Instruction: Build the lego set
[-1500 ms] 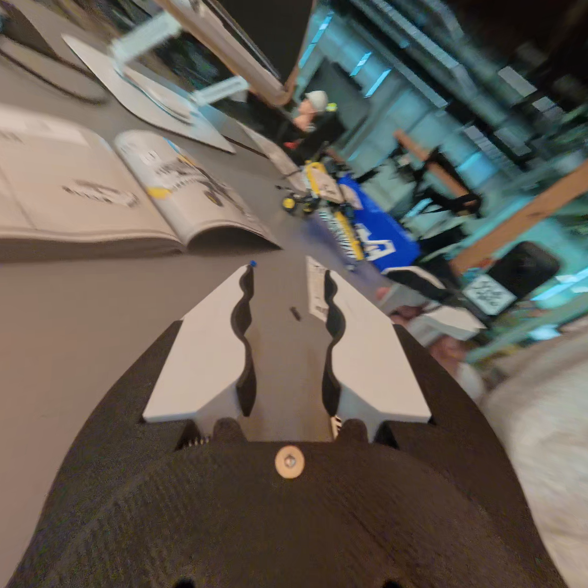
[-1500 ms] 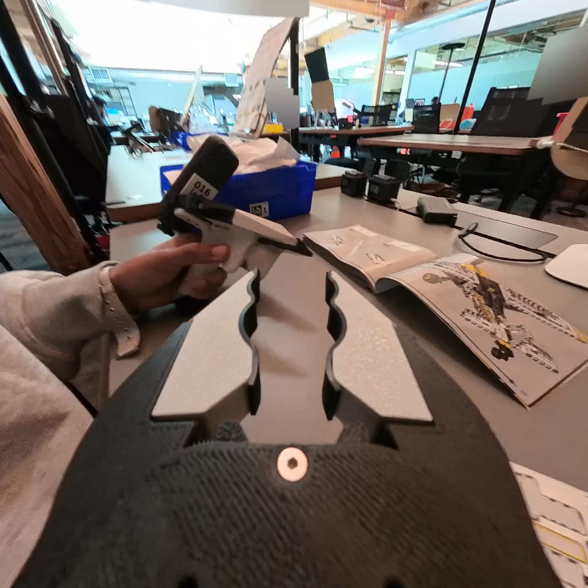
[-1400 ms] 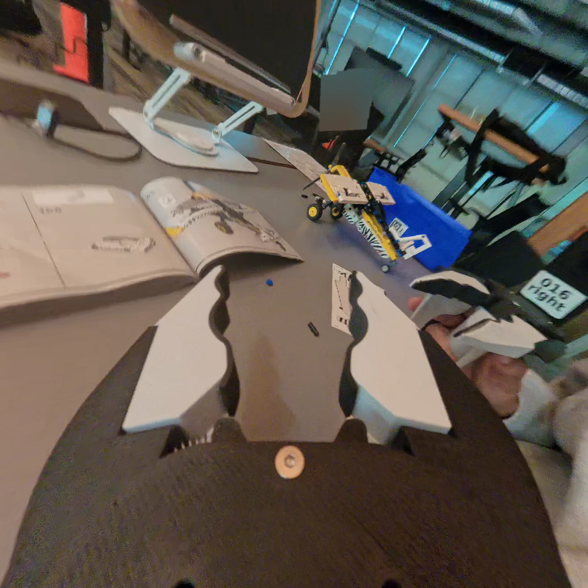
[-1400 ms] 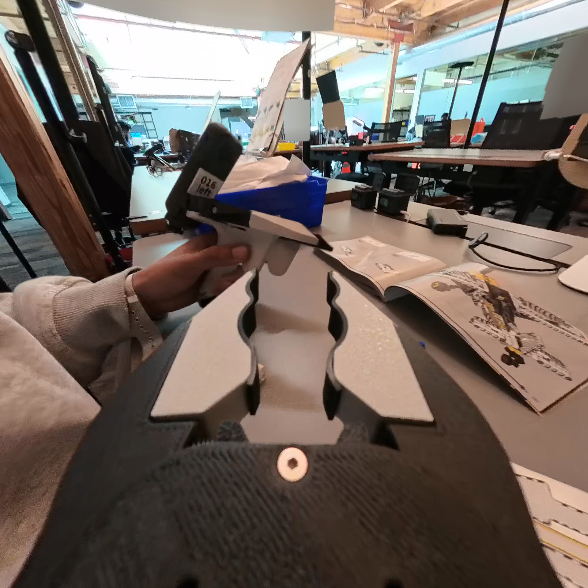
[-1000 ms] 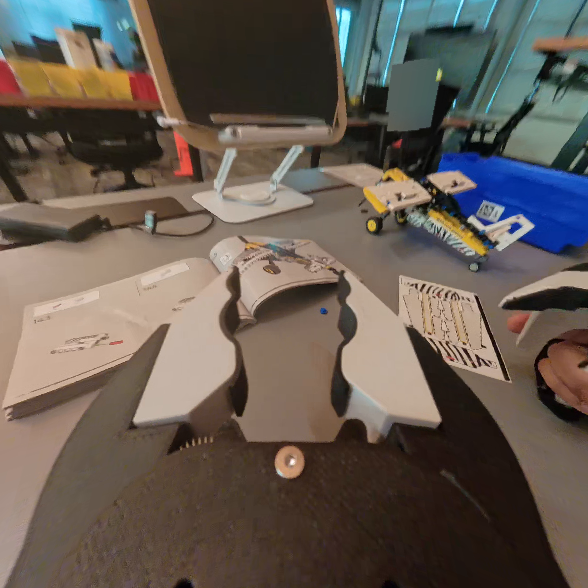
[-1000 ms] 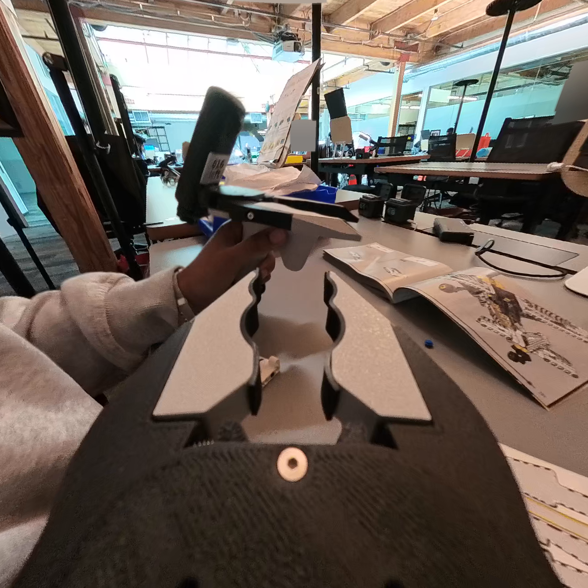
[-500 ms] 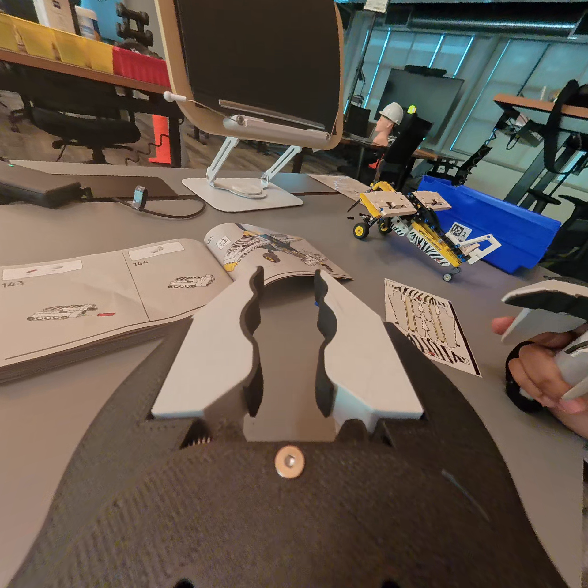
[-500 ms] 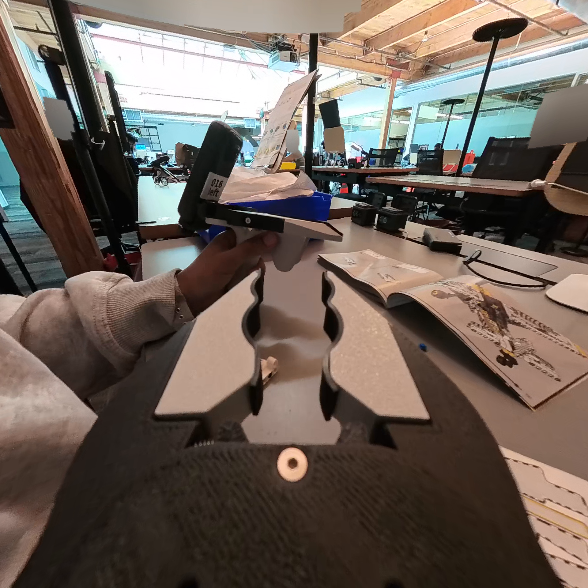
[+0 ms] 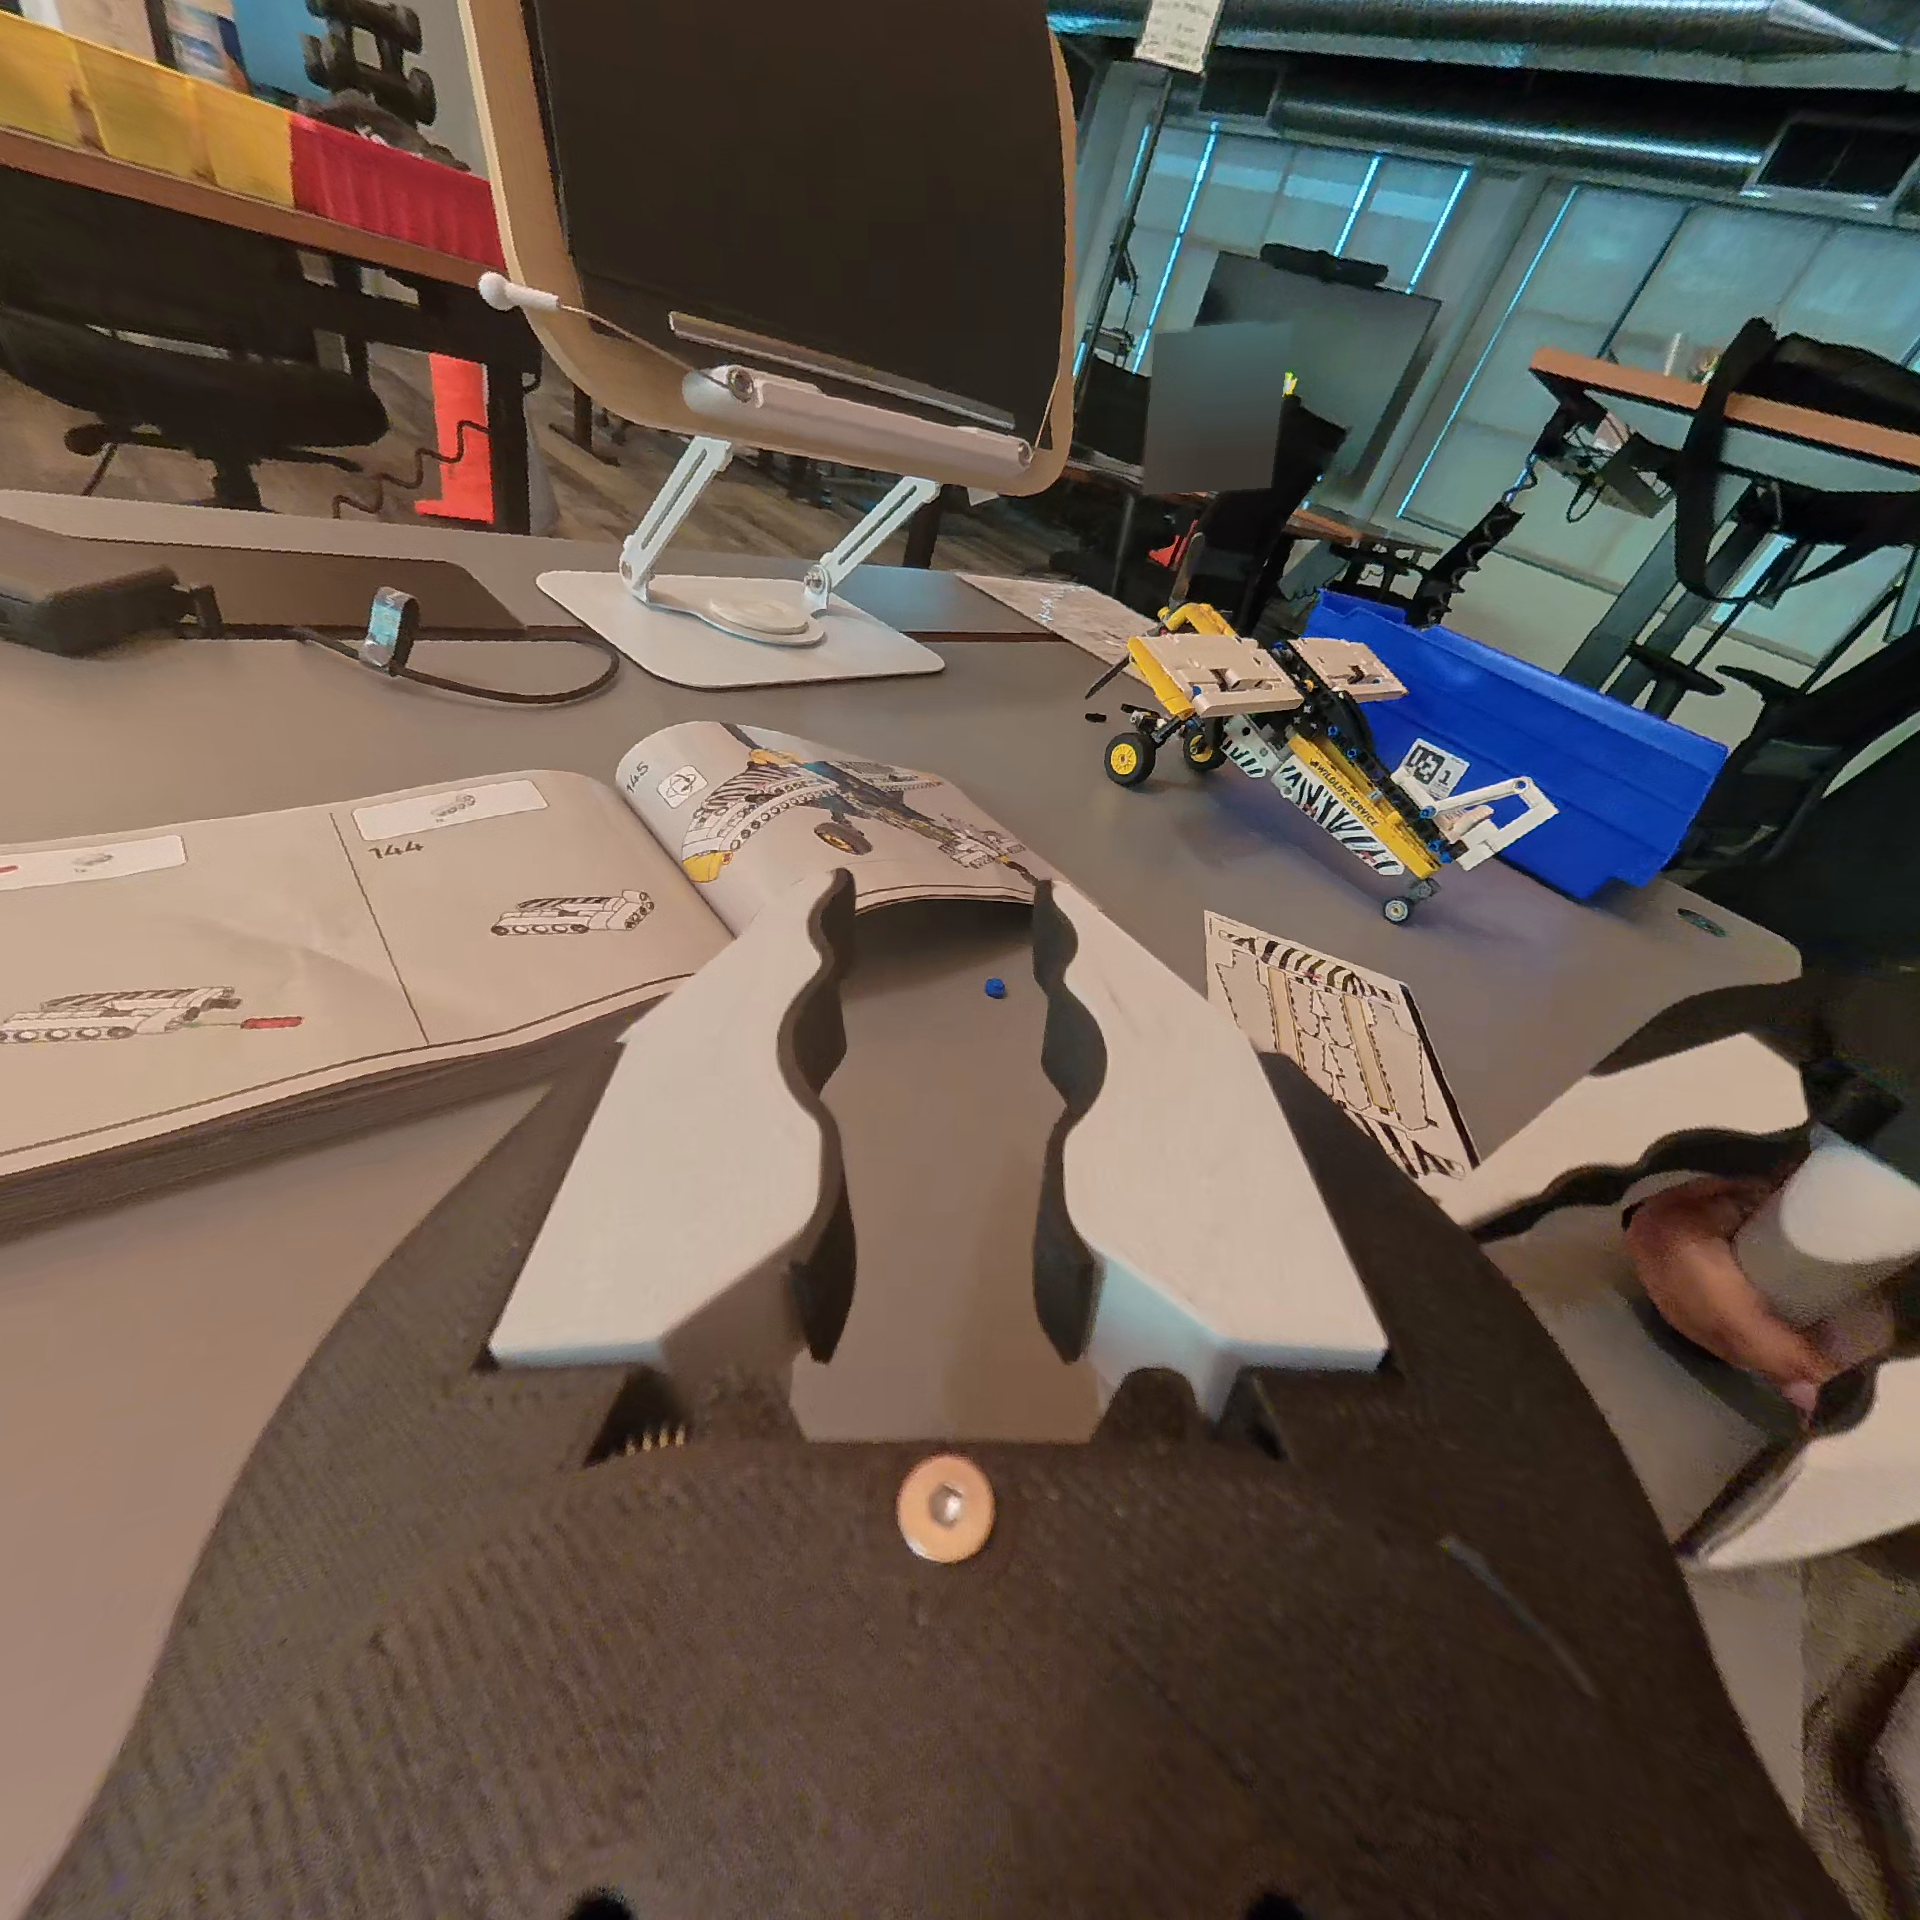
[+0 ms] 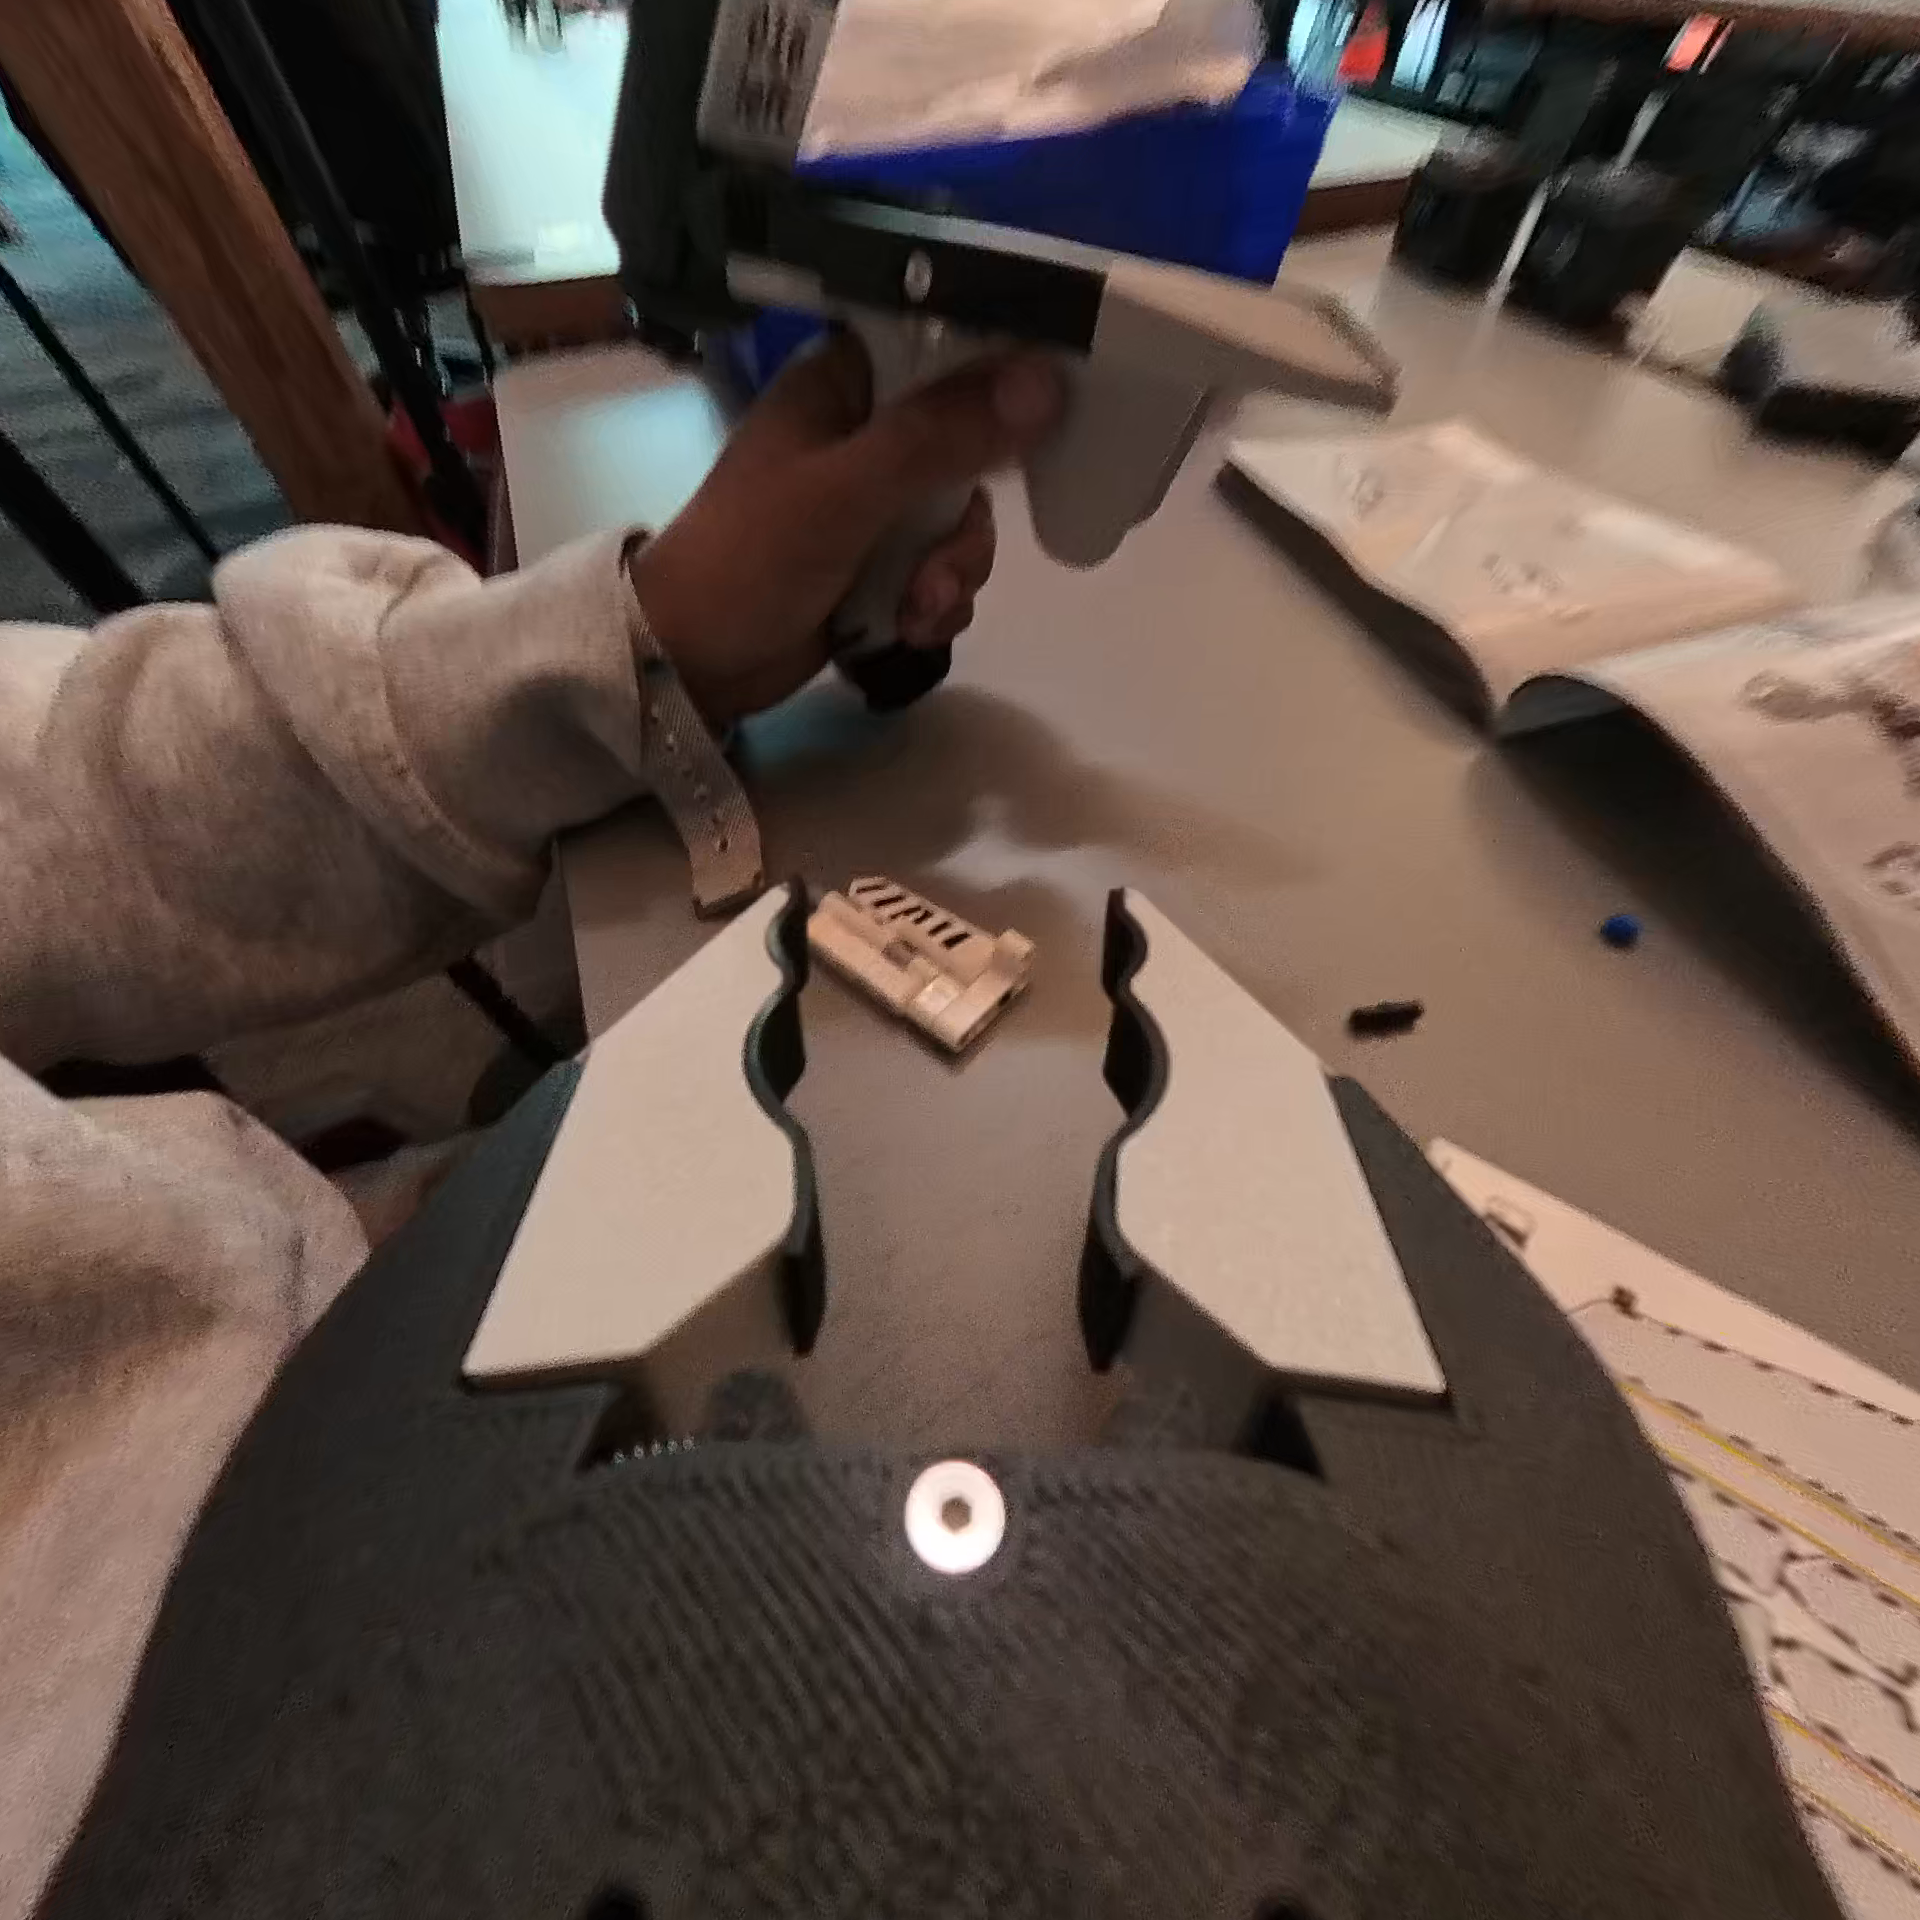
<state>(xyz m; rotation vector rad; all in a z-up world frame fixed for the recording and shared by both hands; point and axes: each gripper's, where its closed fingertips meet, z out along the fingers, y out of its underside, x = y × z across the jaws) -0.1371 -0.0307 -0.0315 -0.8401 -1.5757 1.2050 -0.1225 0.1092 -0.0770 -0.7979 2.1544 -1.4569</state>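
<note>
The right gripper (image 10: 951,940) hangs over the grey table (image 10: 1195,748) with its jaws spread wide and nothing between them. A small white lego sub-assembly (image 10: 920,956) lies flat on the table just beyond the fingertips, nearer the left finger than the right, apart from both. A short black pin (image 10: 1384,1016) and a tiny blue piece (image 10: 1619,928) lie further to the right, near the open instruction booklet (image 10: 1496,561). The left gripper (image 9: 940,925) is also held apart and empty, pointing toward the booklet (image 9: 343,935), with the blue piece (image 9: 994,988) showing on the table between its fingers. The yellow-and-white lego vehicle (image 9: 1309,743) stands well beyond, just in front of a blue bin (image 9: 1538,748), and a striped sticker sheet (image 9: 1325,1023) lies flat to the right of the left gripper.
</note>
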